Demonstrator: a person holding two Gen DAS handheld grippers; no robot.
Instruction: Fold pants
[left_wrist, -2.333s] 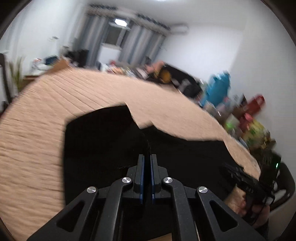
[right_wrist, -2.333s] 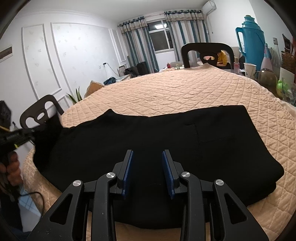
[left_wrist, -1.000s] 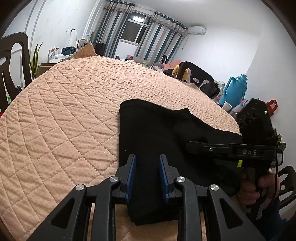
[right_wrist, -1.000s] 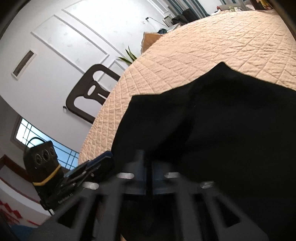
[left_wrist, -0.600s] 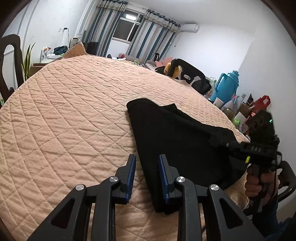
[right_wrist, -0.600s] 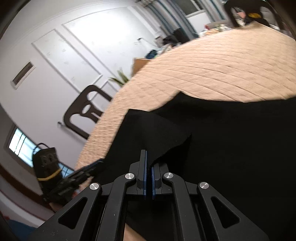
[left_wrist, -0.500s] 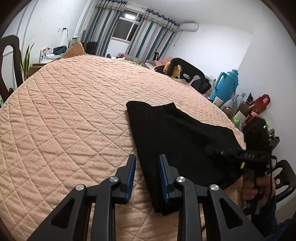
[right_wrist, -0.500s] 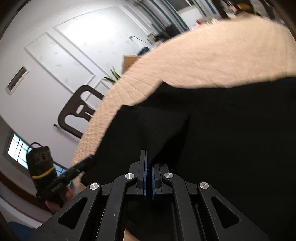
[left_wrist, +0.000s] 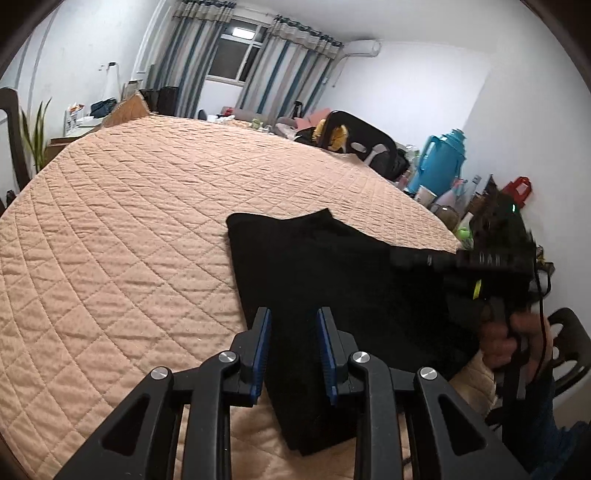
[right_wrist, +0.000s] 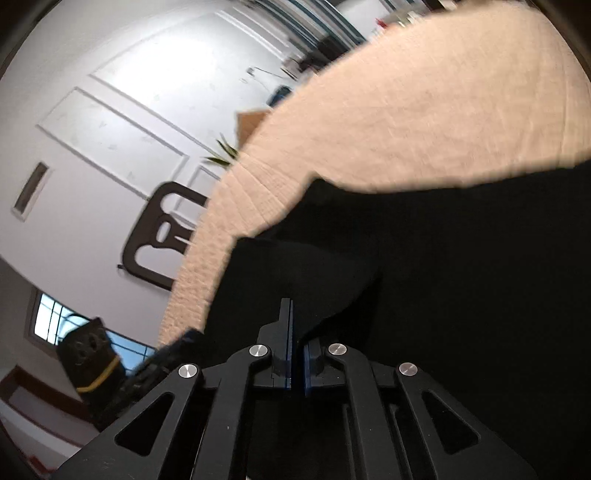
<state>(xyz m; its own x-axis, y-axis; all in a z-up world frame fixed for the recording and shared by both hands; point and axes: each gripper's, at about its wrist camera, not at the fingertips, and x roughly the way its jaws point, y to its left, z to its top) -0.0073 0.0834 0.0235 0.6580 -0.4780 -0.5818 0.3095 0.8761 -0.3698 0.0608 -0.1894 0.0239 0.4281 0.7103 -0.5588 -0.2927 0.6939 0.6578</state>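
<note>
While right gripper (right_wrist: 295, 347) pinches pants (left_wrist: 332, 273), left gripper (left_wrist: 293, 332) gapes.

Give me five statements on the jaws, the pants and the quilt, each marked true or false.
1. The left gripper has its jaws apart. True.
2. The right gripper has its jaws wide open. False: they are shut on a fold of the black pants.
3. The pants lie on a peach quilted cover. True.
4. The pants are white. False: they are black.
5. A blue thermos stands beyond the cover's far right edge. True.
</note>
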